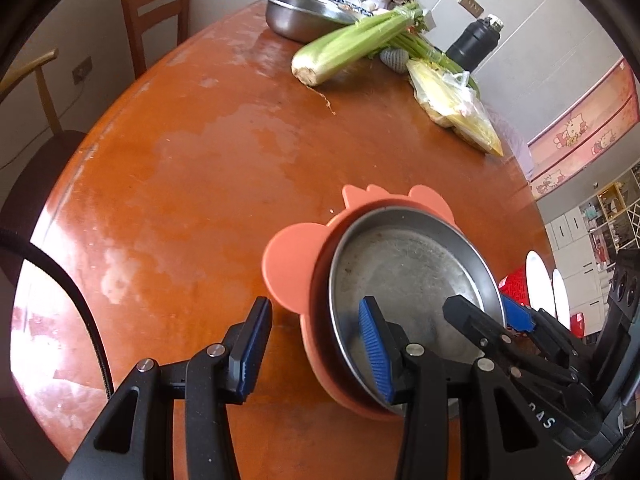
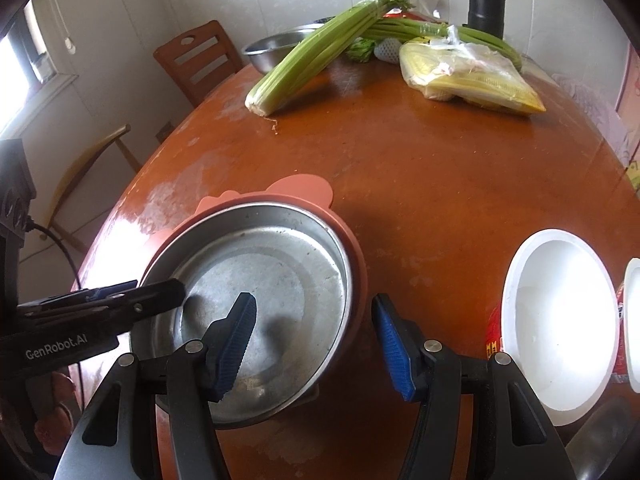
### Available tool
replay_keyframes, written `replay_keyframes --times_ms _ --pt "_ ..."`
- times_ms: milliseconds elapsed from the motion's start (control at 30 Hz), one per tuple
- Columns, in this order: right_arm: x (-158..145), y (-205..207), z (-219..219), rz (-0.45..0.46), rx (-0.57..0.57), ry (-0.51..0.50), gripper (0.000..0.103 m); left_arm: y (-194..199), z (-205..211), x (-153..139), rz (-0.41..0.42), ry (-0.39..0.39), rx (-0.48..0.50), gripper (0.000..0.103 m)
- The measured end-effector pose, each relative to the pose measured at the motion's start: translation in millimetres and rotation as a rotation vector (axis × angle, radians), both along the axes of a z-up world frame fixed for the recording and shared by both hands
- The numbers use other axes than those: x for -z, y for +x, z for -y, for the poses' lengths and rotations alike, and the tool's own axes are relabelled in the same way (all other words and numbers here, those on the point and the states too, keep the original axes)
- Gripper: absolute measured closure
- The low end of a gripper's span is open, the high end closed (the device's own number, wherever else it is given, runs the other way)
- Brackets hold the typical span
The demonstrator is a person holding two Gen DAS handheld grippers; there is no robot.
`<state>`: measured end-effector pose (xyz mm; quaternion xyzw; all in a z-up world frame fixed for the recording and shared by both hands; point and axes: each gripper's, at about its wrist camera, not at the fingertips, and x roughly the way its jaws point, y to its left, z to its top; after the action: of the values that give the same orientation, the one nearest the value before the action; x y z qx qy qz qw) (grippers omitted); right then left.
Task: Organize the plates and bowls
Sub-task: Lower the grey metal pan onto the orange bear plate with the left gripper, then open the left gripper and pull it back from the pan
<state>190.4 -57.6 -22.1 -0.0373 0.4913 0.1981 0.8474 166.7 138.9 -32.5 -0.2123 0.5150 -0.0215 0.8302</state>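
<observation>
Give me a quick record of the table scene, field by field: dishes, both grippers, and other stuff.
stack: steel plate nested in pink silicone bowl
left hand-held gripper: open, straddling the stack's left rim
right hand-held gripper: open, straddling its right rim
white bowl: right of the stack, apart
far side: celery, steel basin, black flask
surface: wooden table

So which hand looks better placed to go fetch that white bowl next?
Probably the right. Its open claw has the white bowl just off its right finger, while the left claw sits on the far side of the metal plate, also open.
</observation>
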Motion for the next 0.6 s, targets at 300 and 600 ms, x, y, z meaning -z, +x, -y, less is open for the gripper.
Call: replay_keyframes --times_ms 300,600 --pt "-17.3 -9.2 6.4 0.079 0.03 -0.005 0.04 -25.8 20.8 -44.0 0.125 0.179 0.015 0.058" --pt "-57.7 -34.2 32.5 0.22 0.049 0.065 0.04 -36.9 51.4 -69.0 0.183 0.245 0.046 0.058"
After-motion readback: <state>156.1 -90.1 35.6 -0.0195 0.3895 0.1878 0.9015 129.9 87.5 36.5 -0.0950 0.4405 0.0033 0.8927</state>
